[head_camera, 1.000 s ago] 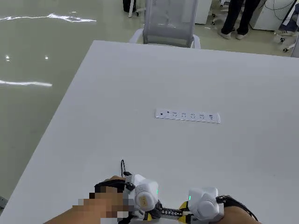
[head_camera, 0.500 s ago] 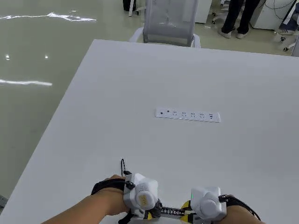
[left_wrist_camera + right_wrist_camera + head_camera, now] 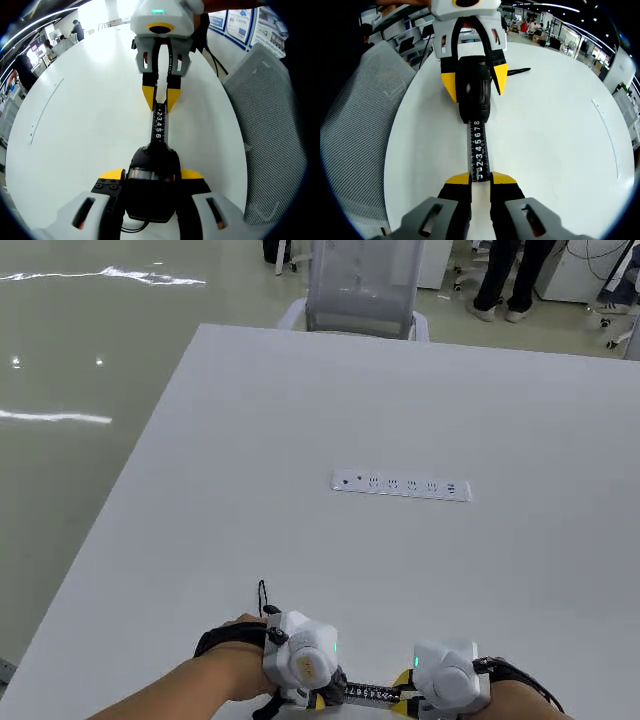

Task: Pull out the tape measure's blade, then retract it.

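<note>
White table [image 3: 250, 440], bearing a white power strip [image 3: 401, 486] that lies flat near its middle and serves as the reference here. A grey mesh chair [image 3: 362, 285] stands beyond the power strip, at the table's far edge. Both grippers are well apart from the power strip, on the person's side of it, by the near edge. The left gripper [image 3: 152, 175] lies toward the strip's left end, with its yellow-tipped jaws clamped on the black tape measure case [image 3: 474, 95]. The right gripper [image 3: 481, 178] lies roughly in line with the strip's right half, and its jaws are pinched together on the free end of the blade [image 3: 158, 125]. A short length of the blade is drawn out and runs straight between the two grippers, with numerals up to about 8 exposed. A thin black lanyard [image 3: 262, 595] trails from the case onto the table, on the side facing the power strip.
</note>
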